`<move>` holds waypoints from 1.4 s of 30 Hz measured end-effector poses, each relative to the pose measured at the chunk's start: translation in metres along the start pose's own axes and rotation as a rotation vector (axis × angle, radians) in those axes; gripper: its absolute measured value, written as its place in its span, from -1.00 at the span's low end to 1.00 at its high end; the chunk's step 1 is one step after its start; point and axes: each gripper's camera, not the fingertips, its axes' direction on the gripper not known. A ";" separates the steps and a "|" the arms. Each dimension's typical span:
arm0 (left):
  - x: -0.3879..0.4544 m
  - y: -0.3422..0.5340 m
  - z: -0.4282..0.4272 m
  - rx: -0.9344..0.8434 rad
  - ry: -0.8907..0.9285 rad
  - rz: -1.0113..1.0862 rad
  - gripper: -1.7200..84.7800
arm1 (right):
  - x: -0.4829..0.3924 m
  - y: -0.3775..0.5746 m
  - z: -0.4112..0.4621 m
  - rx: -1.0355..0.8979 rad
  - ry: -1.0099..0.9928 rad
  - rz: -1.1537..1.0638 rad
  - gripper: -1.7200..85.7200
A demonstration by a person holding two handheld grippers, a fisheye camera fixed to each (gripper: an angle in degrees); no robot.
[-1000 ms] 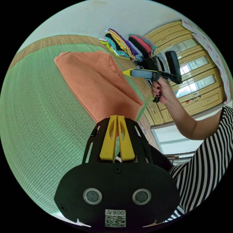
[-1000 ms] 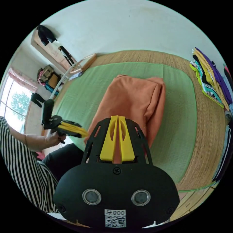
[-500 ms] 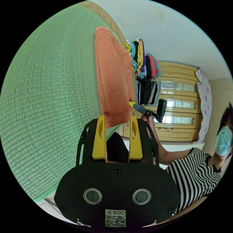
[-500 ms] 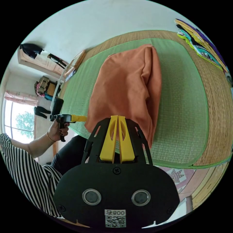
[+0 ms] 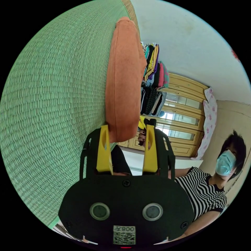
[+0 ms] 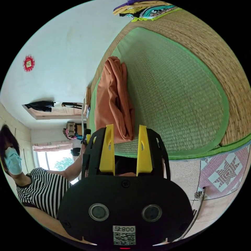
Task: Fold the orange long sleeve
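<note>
The folded orange shirt [image 5: 123, 86] lies on the green mat [image 5: 52, 104], reaching to the mat's near edge. The left gripper [image 5: 127, 146] and the right gripper [image 6: 125, 147] hold their yellow jaws spread apart, gripping nothing, with the shirt's near end just beyond their tips.

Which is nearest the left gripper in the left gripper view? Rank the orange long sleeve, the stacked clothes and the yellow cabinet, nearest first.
1. Orange long sleeve: its near end sits just ahead of the open left gripper.
2. Stacked clothes: beyond the sleeve, to its right.
3. Yellow cabinet: farthest, behind the stack.
</note>
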 end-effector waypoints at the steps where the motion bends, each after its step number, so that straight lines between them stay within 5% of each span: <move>1: -0.004 -0.006 -0.001 -0.005 0.003 -0.001 -0.54 | 0.009 -0.003 0.007 -0.033 -0.002 -0.002 -0.65; 19: -0.054 -0.071 0.000 -0.054 0.007 -0.022 -0.61 | 0.109 -0.033 0.045 -0.161 -0.145 0.042 -0.78; 30: -0.066 -0.063 -0.005 -0.004 0.019 -0.046 -0.79 | 0.081 -0.018 0.021 -0.146 -0.143 0.001 -0.86; 42: -0.076 -0.002 0.001 -0.074 0.120 -0.082 -0.51 | 0.061 0.072 -0.002 -0.127 -0.185 0.020 -0.87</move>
